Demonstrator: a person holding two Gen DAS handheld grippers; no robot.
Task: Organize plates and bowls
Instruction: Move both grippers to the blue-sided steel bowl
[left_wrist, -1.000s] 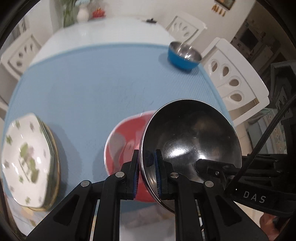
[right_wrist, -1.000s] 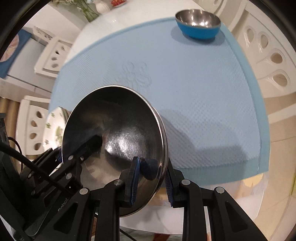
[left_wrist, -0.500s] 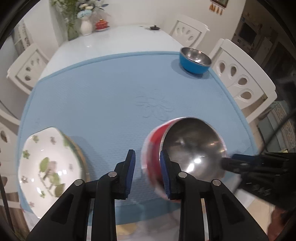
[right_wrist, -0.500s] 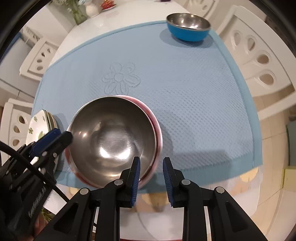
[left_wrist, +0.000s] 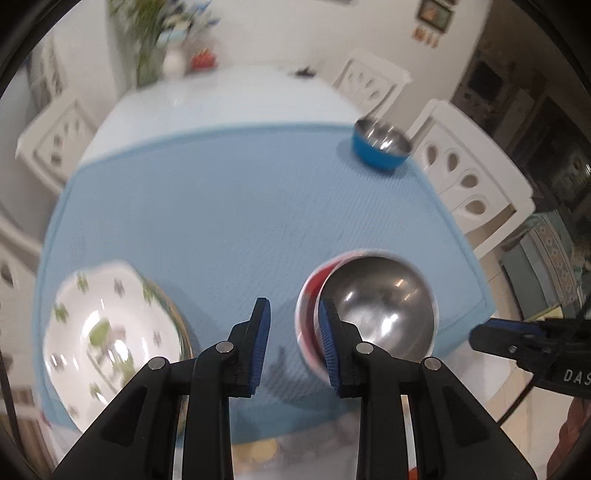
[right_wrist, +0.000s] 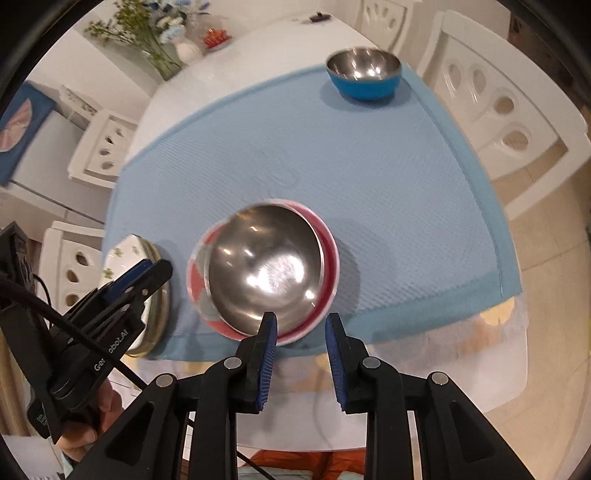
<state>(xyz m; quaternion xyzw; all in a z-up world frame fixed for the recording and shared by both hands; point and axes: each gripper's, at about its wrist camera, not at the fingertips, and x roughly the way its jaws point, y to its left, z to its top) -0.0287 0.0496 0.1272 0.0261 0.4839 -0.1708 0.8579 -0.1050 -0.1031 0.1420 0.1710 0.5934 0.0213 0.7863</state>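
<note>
You are holding the left gripper (left_wrist: 293, 343) and right gripper (right_wrist: 301, 362) parted and empty above the steel bowl (right_wrist: 264, 273), now nested in the red bowl (right_wrist: 328, 254). The blue bowl (right_wrist: 364, 75) is sitting far off, unstacked; the floral plates (left_wrist: 110, 343) look stacked.

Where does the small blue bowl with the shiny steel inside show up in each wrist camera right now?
Left wrist view: the small blue bowl with the steel inside sits upper right, at the far right edge of the light blue table mat.
Right wrist view: the same bowl sits top centre-right, near the mat's far corner.
Shared landmark: the red-rimmed bowl holding a steel bowl.
</note>
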